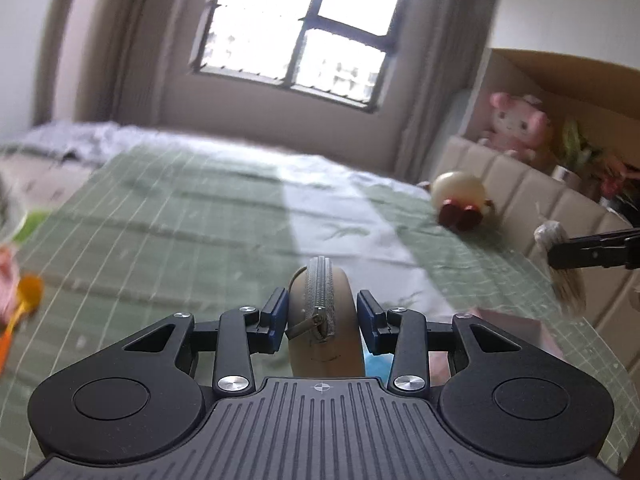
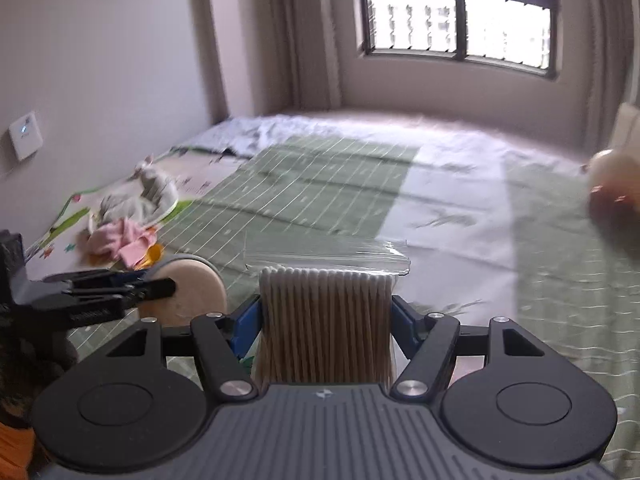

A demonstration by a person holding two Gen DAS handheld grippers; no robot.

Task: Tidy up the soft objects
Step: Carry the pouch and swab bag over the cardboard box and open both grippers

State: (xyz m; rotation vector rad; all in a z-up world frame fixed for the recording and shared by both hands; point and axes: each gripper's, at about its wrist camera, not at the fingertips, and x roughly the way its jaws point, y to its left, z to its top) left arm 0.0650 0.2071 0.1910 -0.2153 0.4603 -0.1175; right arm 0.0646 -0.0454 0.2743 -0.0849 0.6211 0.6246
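Observation:
In the left wrist view my left gripper (image 1: 320, 314) is shut on a round beige zip pouch (image 1: 320, 292), held edge-on with the zipper facing the camera, above the green bed sheet (image 1: 180, 240). In the right wrist view my right gripper (image 2: 326, 314) is shut on a clear bag of cotton swabs (image 2: 326, 320), its blue pads (image 2: 246, 326) pressing both sides. The right view also shows the left gripper (image 2: 120, 290) with the pouch (image 2: 192, 288) at the left. The left view catches the right gripper's fingers (image 1: 592, 250) and the swab bag (image 1: 560, 264) at the right edge.
A cream round plush with red feet (image 1: 460, 198) lies by the padded headboard (image 1: 520, 184). A pink plush (image 1: 516, 124) sits on the shelf behind. A heap of pink and grey cloths (image 2: 124, 236) lies on a patterned mat at the bed's left. The window (image 2: 460, 12) is ahead.

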